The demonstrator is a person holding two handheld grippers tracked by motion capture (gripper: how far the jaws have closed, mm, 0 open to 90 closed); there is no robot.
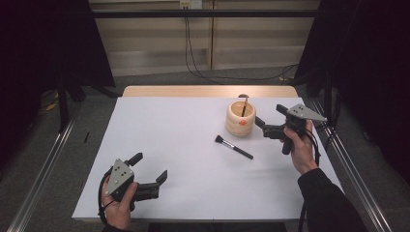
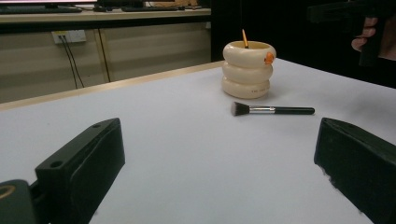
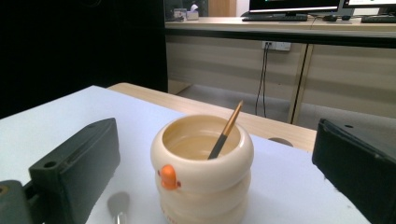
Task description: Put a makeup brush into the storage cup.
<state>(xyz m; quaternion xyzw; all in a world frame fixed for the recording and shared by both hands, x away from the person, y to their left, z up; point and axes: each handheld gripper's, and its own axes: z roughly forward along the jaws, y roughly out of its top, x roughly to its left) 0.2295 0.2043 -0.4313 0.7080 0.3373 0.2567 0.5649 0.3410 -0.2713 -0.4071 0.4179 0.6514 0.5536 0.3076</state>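
The cream holder [image 1: 241,118] stands far right on the table [image 1: 159,145], one brush [image 3: 226,131] inside; a makeup brush [image 1: 234,147] lies just near it. The right gripper [image 1: 269,126], fingers spread and empty, hovers beside the holder; next it likely must drop to the lying brush. The left gripper [image 1: 151,167] hangs near-left, spread too.

You sit at a white table [image 1: 174,159] with a bare wooden far edge. Beyond it, grey floor [image 1: 159,77] meets a beige panelled wall [image 1: 154,34] with a socket [image 1: 190,4]; black cables [image 1: 193,58] trail down. Dark curtains [image 1: 43,43] flank both sides.
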